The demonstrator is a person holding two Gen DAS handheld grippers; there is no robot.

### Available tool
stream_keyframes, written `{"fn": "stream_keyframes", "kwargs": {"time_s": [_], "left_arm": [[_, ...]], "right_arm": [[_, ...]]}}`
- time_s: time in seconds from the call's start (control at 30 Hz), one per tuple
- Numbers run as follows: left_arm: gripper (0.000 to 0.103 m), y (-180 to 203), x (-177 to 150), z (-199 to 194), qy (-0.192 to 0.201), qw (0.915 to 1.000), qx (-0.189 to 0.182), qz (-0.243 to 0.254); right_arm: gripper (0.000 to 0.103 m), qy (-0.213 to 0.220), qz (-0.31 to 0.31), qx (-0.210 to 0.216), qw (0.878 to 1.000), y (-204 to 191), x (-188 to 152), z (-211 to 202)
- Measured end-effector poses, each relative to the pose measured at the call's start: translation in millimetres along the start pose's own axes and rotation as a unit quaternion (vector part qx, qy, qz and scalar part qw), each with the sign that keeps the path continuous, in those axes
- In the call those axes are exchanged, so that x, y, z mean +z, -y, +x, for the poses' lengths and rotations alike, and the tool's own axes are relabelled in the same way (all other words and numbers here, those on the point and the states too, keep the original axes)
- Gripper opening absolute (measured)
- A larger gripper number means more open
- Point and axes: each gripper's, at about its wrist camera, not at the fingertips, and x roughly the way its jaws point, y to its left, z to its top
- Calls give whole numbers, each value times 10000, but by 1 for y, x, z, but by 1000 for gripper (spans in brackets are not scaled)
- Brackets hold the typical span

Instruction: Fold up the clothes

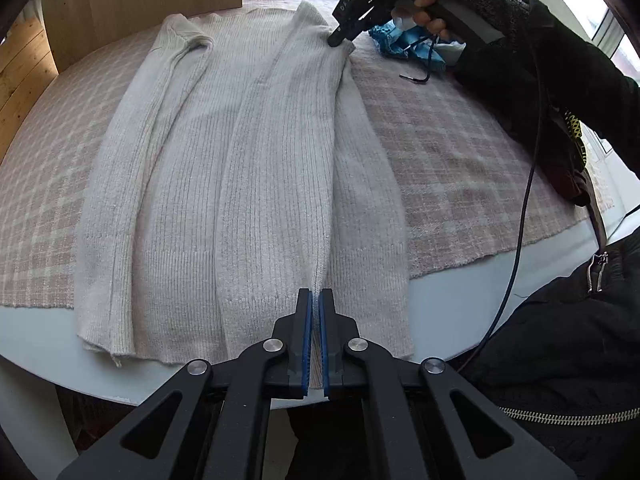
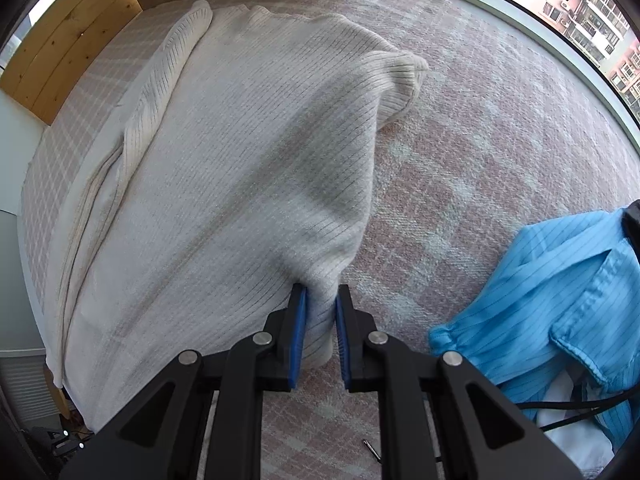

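A cream ribbed knit sweater (image 1: 240,184) lies lengthwise on the plaid cloth, its right side folded over toward the middle. My left gripper (image 1: 316,300) is shut on the sweater's folded edge at the near hem. My right gripper (image 2: 320,296) is shut on the same folded edge at the far, shoulder end; it also shows in the left wrist view (image 1: 340,36), held by a gloved hand. The sweater (image 2: 224,168) is lifted slightly at both held ends. A sleeve (image 1: 176,60) lies folded along the left side.
A pink-and-white plaid cloth (image 1: 448,152) covers the round white table (image 1: 440,292). A blue striped garment (image 2: 552,300) lies at the far right, also in the left wrist view (image 1: 400,40). A wooden panel (image 1: 132,0) stands behind the table. Windows lie beyond.
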Motion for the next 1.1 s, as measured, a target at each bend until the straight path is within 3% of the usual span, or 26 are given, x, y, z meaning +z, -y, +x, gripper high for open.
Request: {"fn": "stream_keyframes", "kwargs": {"time_s": [0.1, 0.23, 0.3, 0.43, 0.53, 0.57, 0.63, 0.67, 0.73, 0.9, 0.93, 0.97, 1.1], "left_arm": [[12, -4, -1, 2, 32, 9997, 123, -184], [23, 7, 1, -27, 249, 9995, 68, -196], [30, 24, 2, -33, 304, 9994, -171, -4], [31, 55, 5, -14, 86, 9980, -414, 471], [31, 56, 7, 5, -137, 9975, -484, 499], [28, 53, 8, 8, -143, 9975, -508, 466], [12, 46, 9, 12, -169, 9974, -597, 372], [3, 41, 10, 12, -205, 9968, -719, 269], [3, 33, 11, 9, -169, 9959, -884, 133], [3, 4, 13, -14, 178, 9894, -1403, -322], [3, -3, 14, -18, 247, 9883, -1446, -407], [3, -7, 14, -20, 284, 9882, -1441, -427], [3, -8, 17, -17, 270, 9862, -1597, -347]], "right_arm": [[18, -39, -56, 66, 10000, -10, 6, 13], [37, 186, 185, 433, 9987, 3, 8, 1], [38, 223, 301, 527, 9979, 10, 11, 2], [38, 213, 364, 642, 9970, 15, 14, 9], [38, 159, 268, 610, 9976, -5, 2, 21], [32, 140, 220, 621, 9977, -17, -6, 26], [13, 66, 164, 621, 9979, -21, -7, 31], [12, 33, 151, 623, 9979, -23, -8, 33], [11, -35, 295, 731, 9969, -22, -6, 31], [14, -270, 701, 1206, 9899, -17, -6, 22], [20, -261, 729, 1222, 9895, -18, -9, 18], [32, -102, 923, 1150, 9890, -12, -6, 13], [34, 704, 1433, 1178, 9801, 8, 23, -5]]}}
